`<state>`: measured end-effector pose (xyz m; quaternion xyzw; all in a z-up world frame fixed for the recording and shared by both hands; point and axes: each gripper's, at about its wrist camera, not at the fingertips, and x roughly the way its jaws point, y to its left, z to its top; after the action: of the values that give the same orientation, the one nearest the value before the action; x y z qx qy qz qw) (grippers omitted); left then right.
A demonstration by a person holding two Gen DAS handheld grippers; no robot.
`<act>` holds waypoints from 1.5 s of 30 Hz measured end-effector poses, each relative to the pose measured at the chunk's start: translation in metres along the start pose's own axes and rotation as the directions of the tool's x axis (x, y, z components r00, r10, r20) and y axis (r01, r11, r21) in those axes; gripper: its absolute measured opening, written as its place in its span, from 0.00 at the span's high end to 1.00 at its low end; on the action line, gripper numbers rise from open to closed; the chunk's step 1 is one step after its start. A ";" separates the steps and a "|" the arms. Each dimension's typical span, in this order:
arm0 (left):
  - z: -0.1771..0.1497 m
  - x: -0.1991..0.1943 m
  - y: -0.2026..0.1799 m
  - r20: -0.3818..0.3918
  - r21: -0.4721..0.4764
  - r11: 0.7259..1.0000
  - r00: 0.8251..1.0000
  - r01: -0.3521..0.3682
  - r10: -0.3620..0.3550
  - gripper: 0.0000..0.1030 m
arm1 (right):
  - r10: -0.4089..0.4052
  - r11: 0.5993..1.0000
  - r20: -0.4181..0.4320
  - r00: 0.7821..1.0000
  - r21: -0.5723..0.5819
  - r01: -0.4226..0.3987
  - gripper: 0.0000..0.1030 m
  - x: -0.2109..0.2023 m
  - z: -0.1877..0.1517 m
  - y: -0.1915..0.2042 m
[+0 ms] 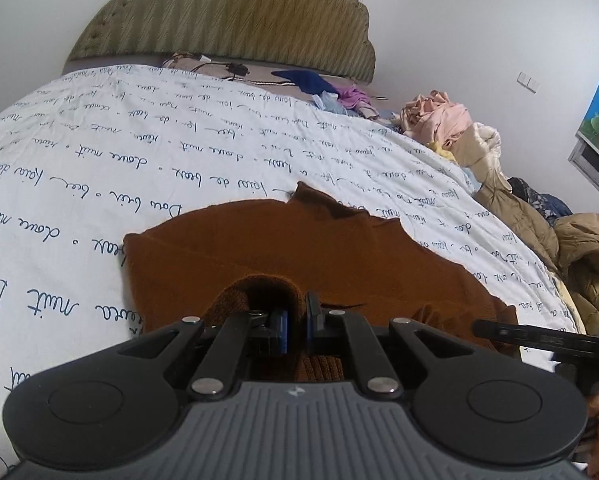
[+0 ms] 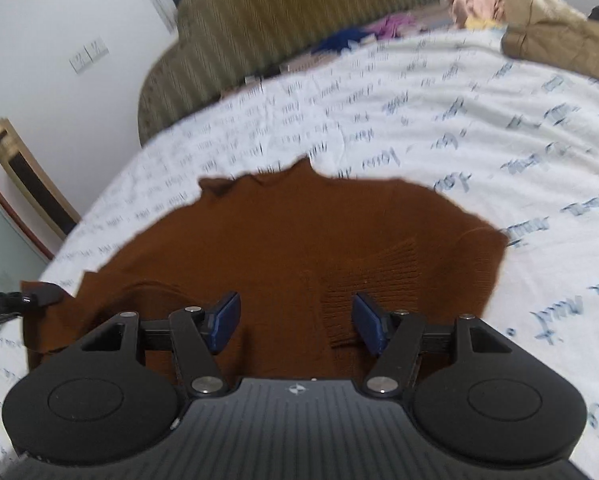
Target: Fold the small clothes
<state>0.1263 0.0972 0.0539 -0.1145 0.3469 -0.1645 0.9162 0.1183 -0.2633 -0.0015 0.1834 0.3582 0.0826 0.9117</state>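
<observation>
A rust-brown knit sweater (image 1: 299,248) lies partly folded on a white bedsheet printed with blue handwriting (image 1: 99,160). My left gripper (image 1: 295,324) is shut on a bunched fold of the sweater at its near edge, and the knit humps up over the blue pads. In the right wrist view the sweater (image 2: 299,232) fills the middle, with a ribbed cuff (image 2: 375,276) lying on top. My right gripper (image 2: 297,322) hovers open just above it, with nothing pinched between its blue pads (image 2: 225,320). The left gripper's tip (image 2: 23,300) shows at the left edge, holding fabric.
An olive padded headboard (image 1: 239,12) stands at the far end of the bed. A heap of pink, cream and tan clothes (image 1: 459,128) lines the bed's right side, with blue and purple garments (image 1: 323,84) near the headboard. Wall switches (image 2: 87,54) are on the left wall.
</observation>
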 end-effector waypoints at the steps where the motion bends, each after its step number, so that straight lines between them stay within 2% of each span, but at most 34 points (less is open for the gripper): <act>1: 0.001 0.001 0.000 -0.005 0.000 1.000 1.000 -0.008 0.008 0.92 | -0.008 1.000 -0.013 1.000 -0.009 0.008 0.42 0.008 0.000 0.000; 2: 0.001 0.000 0.000 -0.008 0.001 1.000 1.000 -0.014 0.014 0.92 | -0.016 1.000 -0.022 1.000 -0.027 0.016 0.62 0.012 0.000 0.002; 3: 0.001 -0.002 0.001 -0.010 -0.001 1.000 1.000 -0.020 0.020 0.92 | -0.022 0.998 -0.037 0.999 -0.051 0.020 0.89 0.015 -0.001 0.005; 5: 0.004 -0.007 0.002 -0.015 -0.013 1.000 1.000 -0.015 0.015 0.92 | -0.013 0.996 -0.043 0.999 -0.087 0.009 0.88 0.011 -0.002 0.013; 8: 0.017 -0.009 0.007 -0.034 -0.064 0.998 0.999 0.013 -0.015 0.92 | -0.023 0.990 0.043 0.999 -0.136 0.029 0.90 -0.009 0.003 0.021; 10: 0.028 -0.002 0.007 -0.042 -0.084 0.996 0.999 -0.027 0.023 0.92 | -0.019 0.994 0.089 0.996 -0.103 0.028 0.90 -0.015 0.011 0.017; 14: 0.048 0.020 0.009 -0.040 -0.093 0.991 0.995 -0.098 0.095 0.93 | -0.097 0.993 0.163 0.982 -0.046 0.105 0.90 -0.014 0.028 0.009; 19: 0.067 0.054 0.016 -0.045 -0.116 0.985 0.992 -0.125 0.121 0.93 | -0.147 0.989 0.200 0.969 0.054 0.139 0.90 0.000 0.038 -0.009; 24: 0.078 0.090 0.014 -0.070 -0.109 0.981 0.986 -0.160 0.153 0.93 | -0.192 0.979 0.204 0.960 0.112 0.172 0.90 0.020 0.045 -0.023; 29: 0.079 0.126 0.014 -0.153 -0.079 0.981 0.974 -0.178 0.164 0.93 | -0.256 0.965 0.200 0.946 0.119 0.236 0.92 0.035 0.051 -0.028; 31: 0.079 0.135 0.019 -0.186 -0.088 0.981 0.971 -0.170 0.152 0.93 | -0.286 0.957 0.196 0.938 0.106 0.270 0.94 0.040 0.053 -0.031; 34: 0.079 0.141 0.034 -0.231 -0.163 0.977 0.968 -0.135 0.095 0.89 | -0.289 0.956 0.166 0.943 0.104 0.274 0.94 0.046 0.052 -0.038; 37: 0.082 0.139 0.051 -0.232 -0.266 0.960 0.973 -0.086 0.023 0.80 | -0.299 0.953 0.158 0.941 0.105 0.286 0.93 0.046 0.049 -0.041; 38: 0.083 0.137 0.056 -0.229 -0.299 0.952 0.973 -0.071 0.001 0.67 | -0.291 0.955 0.161 0.943 0.113 0.276 0.92 0.044 0.048 -0.042; 39: 0.084 0.135 0.061 -0.214 -0.328 0.942 0.977 -0.071 -0.001 0.46 | -0.282 0.957 0.166 0.945 0.124 0.264 0.88 0.042 0.047 -0.041; 40: 0.086 0.130 0.064 -0.184 -0.352 0.932 0.983 -0.083 0.018 0.33 | -0.274 0.959 0.172 0.946 0.126 0.254 0.86 0.040 0.047 -0.039; 41: 0.087 0.124 0.065 -0.147 -0.364 0.926 0.988 -0.103 0.052 0.16 | -0.267 0.962 0.177 0.947 0.116 0.249 0.86 0.038 0.047 -0.036; 43: 0.090 0.113 0.064 -0.088 -0.347 0.924 0.987 -0.159 0.136 0.14 | -0.252 0.968 0.175 0.952 0.068 0.243 0.81 0.037 0.047 -0.026; 45: 0.094 0.106 0.060 -0.082 -0.301 0.935 0.982 -0.186 0.168 0.14 | -0.236 0.971 0.162 0.958 0.007 0.238 0.67 0.038 0.046 -0.015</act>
<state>0.2780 0.1211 0.0400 -0.2193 0.4024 -0.0286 0.8884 0.1776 -0.2790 0.0003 0.1395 0.3021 -0.0399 0.9422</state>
